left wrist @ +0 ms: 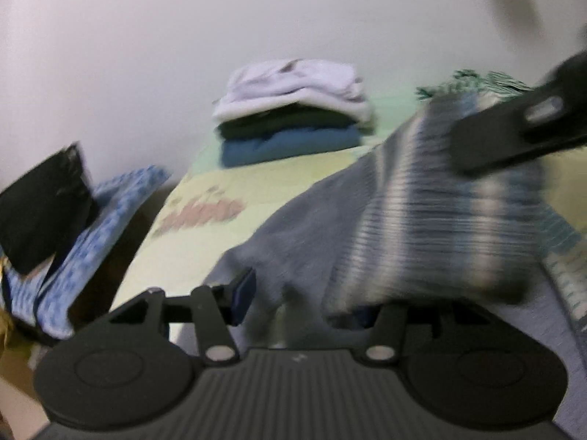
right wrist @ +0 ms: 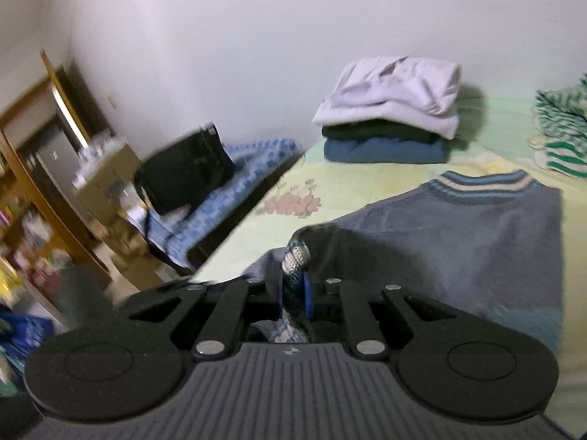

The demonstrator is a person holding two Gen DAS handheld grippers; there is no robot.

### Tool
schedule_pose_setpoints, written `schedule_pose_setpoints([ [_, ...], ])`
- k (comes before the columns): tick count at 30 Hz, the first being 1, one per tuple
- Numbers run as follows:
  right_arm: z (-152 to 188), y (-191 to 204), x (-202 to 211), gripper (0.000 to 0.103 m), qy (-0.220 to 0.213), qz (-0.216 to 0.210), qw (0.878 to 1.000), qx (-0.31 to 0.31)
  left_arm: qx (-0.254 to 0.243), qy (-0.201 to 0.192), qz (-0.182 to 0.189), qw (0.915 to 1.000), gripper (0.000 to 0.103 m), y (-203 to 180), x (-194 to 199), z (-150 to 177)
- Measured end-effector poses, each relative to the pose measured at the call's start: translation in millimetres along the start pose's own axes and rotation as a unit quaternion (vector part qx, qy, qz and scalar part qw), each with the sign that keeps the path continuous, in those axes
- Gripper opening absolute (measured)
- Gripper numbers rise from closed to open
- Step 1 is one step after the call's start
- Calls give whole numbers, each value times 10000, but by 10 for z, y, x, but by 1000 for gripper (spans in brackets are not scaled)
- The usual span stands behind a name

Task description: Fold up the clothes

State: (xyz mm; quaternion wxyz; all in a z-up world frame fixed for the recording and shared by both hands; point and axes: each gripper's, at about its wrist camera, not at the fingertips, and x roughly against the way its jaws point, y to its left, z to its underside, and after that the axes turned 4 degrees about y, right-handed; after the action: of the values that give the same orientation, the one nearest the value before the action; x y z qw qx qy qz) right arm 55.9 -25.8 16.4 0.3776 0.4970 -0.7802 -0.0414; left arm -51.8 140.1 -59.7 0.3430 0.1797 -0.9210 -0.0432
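Right gripper [right wrist: 293,293] nearest: blue pads pinched tight on a bunched striped edge of the grey sweater [right wrist: 477,242]. Sweater lies spread on the pale green bedsheet [right wrist: 367,183], collar toward the folded stack [right wrist: 389,121] at the wall. Left gripper [left wrist: 293,304]: jaws spread apart, blurred sweater cloth draped between and over them; grip uncertain. Green-striped garment [right wrist: 561,135] lies right of the stack.

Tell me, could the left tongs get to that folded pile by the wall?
Probably yes: bare bedsheet lies between the left tongs and the folded pile, though the grey sweater drapes across them.
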Motion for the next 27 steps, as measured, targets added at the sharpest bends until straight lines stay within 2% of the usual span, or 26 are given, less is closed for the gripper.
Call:
schedule_pose_setpoints([
  [5,193,-119,740,11,-471,146,9978,-434,-569,-306,475,9968,58,-363,101,-108],
  [7,290,-154,949,11,-525,229,9963,-643,-861,-449,664,9931,62,-521,146,-137],
  [10,494,-146,1153,11,-468,346,9944,-880,-1263,-545,808,9872,62,-730,142,-143],
  [16,899,-85,1281,11,-225,476,9892,-1368,-1368,-516,891,9852,63,-748,111,-155],
  [19,1064,-88,1279,11,-39,666,9872,-1451,-1419,-476,903,9846,67,-698,87,-163],
  [21,1158,-137,1315,11,35,750,9853,-1532,-1462,-456,953,9836,74,-678,92,-140],
  [27,1314,-180,1297,11,293,951,9837,-1495,-1610,-397,1035,9807,74,-701,124,-36],
])
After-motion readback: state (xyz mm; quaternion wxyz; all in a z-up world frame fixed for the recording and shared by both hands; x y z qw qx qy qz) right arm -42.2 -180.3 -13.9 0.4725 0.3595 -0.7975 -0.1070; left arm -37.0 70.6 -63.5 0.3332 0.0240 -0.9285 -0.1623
